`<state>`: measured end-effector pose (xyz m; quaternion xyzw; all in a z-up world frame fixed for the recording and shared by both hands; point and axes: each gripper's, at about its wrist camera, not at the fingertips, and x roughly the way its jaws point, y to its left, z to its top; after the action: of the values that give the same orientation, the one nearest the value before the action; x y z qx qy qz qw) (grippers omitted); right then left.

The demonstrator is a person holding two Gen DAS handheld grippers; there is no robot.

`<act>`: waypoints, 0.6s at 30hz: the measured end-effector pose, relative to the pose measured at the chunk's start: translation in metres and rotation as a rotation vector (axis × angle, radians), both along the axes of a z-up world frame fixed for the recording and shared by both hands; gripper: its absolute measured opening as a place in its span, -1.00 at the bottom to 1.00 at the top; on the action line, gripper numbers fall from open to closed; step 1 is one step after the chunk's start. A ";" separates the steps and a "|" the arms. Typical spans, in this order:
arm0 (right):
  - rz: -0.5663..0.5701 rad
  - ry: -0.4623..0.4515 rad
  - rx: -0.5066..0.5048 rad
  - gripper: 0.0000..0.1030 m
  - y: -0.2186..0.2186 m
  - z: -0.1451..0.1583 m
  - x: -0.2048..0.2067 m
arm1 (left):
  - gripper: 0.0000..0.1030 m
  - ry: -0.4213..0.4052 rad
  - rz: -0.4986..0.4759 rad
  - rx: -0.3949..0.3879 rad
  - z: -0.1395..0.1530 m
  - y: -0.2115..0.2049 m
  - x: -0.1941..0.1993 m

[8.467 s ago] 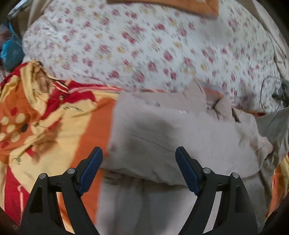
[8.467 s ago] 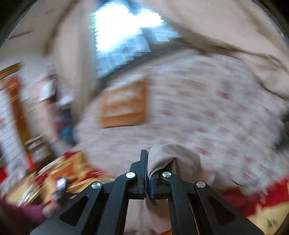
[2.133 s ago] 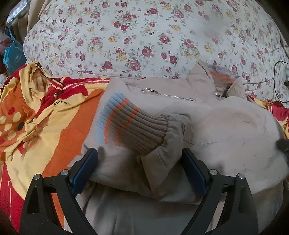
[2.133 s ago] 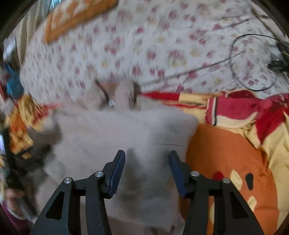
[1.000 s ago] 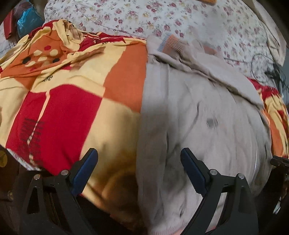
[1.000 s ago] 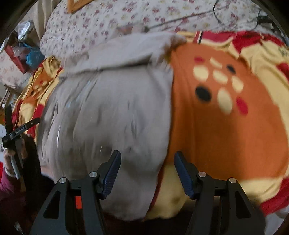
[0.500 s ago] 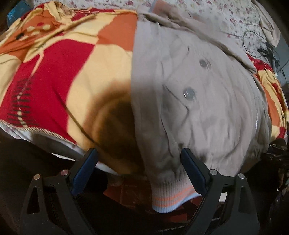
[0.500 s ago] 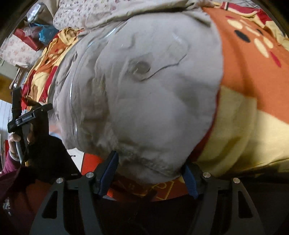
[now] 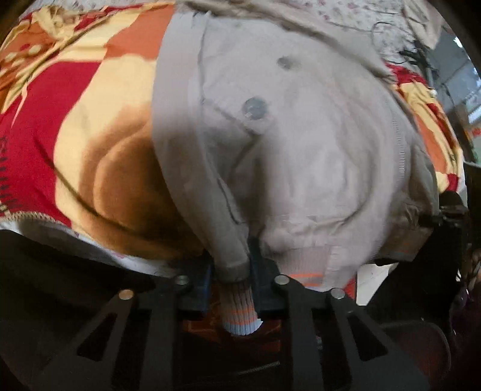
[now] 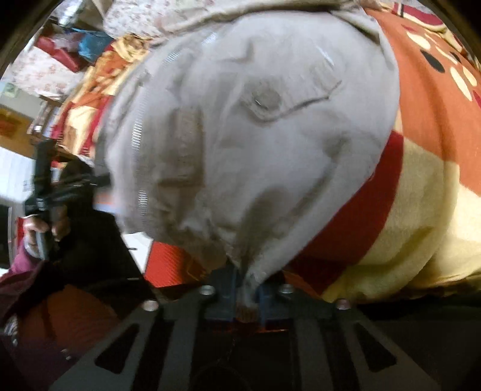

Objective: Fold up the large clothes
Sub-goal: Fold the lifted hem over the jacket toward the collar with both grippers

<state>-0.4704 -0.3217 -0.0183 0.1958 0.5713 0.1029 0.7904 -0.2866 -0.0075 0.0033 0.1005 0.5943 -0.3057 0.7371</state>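
Observation:
A beige jacket (image 9: 285,144) with snap buttons and a zip lies flat on a bed, its ribbed hem with orange and blue stripes hanging over the near edge. My left gripper (image 9: 231,276) is shut on the hem at the jacket's left bottom corner, the knit band bunched between its blue pads. In the right wrist view the same jacket (image 10: 255,135) fills the middle, and my right gripper (image 10: 246,288) is shut on the hem at the right bottom corner. The fabric gathers into a pinched fold at each grip.
A red, orange and yellow blanket (image 9: 75,126) covers the bed under the jacket, also spread to the right (image 10: 436,180). A floral quilt (image 9: 330,12) lies at the far end. A hand and sleeve (image 10: 33,237) hold the other gripper at the left. A blue bag (image 10: 90,42) sits beyond.
Both grippers dropped to the bed's near edge and closed on the jacket's hem; half a second ago their jaws stood wide open around it.

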 end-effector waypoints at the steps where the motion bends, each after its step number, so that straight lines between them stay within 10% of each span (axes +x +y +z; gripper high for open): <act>1: 0.006 -0.023 0.014 -0.92 -0.001 0.008 -0.002 | -0.75 0.005 -0.003 -0.023 0.008 0.001 -0.001; 8: -0.043 -0.301 0.132 -0.94 -0.035 0.090 -0.005 | -0.77 -0.102 0.017 -0.254 0.103 0.007 0.032; 18: -0.247 -0.515 0.136 -0.95 -0.103 0.141 0.064 | -0.77 -0.251 0.123 -0.374 0.154 -0.043 0.145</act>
<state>-0.4060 -0.4244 0.1232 0.2836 0.3155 0.0903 0.9010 -0.1414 -0.0502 0.1571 -0.0369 0.4360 -0.3503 0.8281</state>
